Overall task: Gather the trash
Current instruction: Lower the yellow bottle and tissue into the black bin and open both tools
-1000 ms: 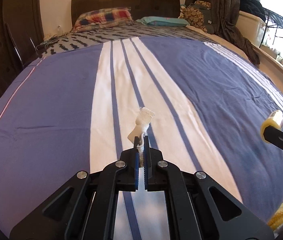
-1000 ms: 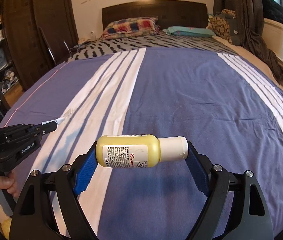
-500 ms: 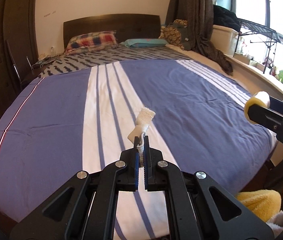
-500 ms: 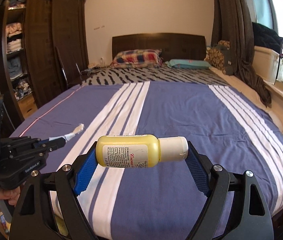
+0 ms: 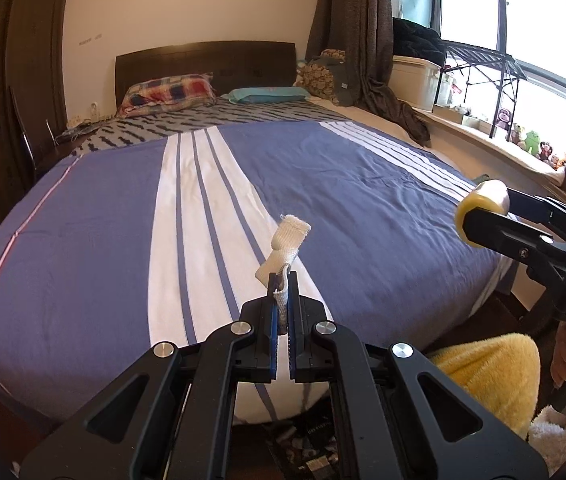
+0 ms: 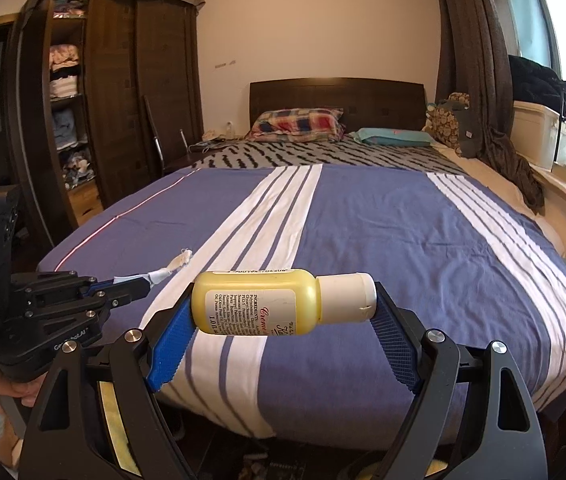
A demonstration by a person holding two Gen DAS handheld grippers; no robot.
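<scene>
yellow bottle [image 6: 259, 304] with white cap, lying sideways, low middle of frame, pinched by right gripper [image 6: 283, 336] fingers | left gripper [image 5: 281, 304] fingers pressed together on white cloth scrap [image 5: 285, 250], above striped bed [image 5: 83, 240]

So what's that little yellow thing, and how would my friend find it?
Start at the big bed with the purple and white striped cover. In front of its foot, the right gripper holds a small yellow bottle sideways between its blue pads. It has a white cap and a printed label; the left gripper's scrap is white cloth.
</scene>
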